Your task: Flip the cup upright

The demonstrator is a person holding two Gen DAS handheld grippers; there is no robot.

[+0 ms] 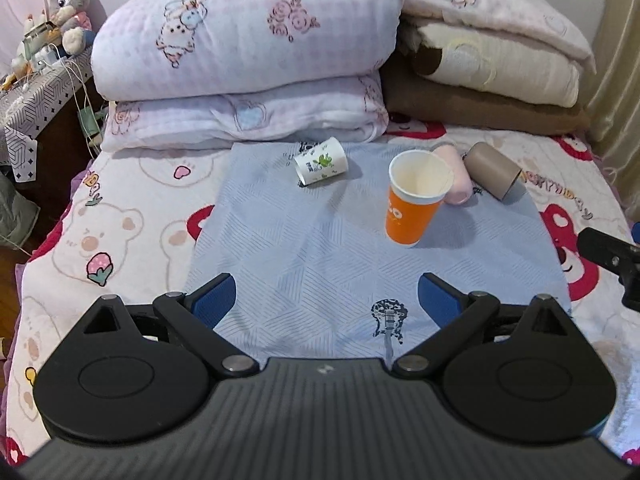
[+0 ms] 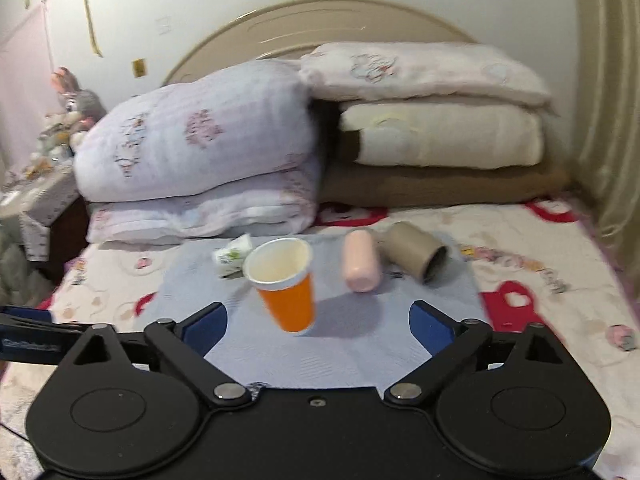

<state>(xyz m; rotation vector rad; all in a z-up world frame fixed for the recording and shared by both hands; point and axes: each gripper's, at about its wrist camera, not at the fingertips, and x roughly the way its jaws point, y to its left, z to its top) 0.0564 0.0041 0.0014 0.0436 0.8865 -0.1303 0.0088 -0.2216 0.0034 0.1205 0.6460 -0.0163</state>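
An orange paper cup (image 1: pixel 414 200) with a white inside stands upright, mouth up, on a pale blue cloth (image 1: pixel 320 256); it also shows in the right wrist view (image 2: pixel 286 284). A white cup with green print (image 1: pixel 321 162) (image 2: pixel 234 254), a pink cup (image 1: pixel 454 178) (image 2: pixel 361 261) and a tan cup (image 1: pixel 494 170) (image 2: pixel 418 254) lie on their sides farther back. My left gripper (image 1: pixel 326 300) is open and empty, well short of the orange cup. My right gripper (image 2: pixel 320 322) is open and empty, just in front of the orange cup.
Folded quilts and pillows (image 1: pixel 248 52) are stacked behind the cloth against the headboard (image 2: pixel 320 24). A nightstand (image 1: pixel 36 92) with plush toys stands at the left. A curtain (image 2: pixel 612 120) hangs at the right. The other gripper's black body (image 1: pixel 612 260) shows at the right edge.
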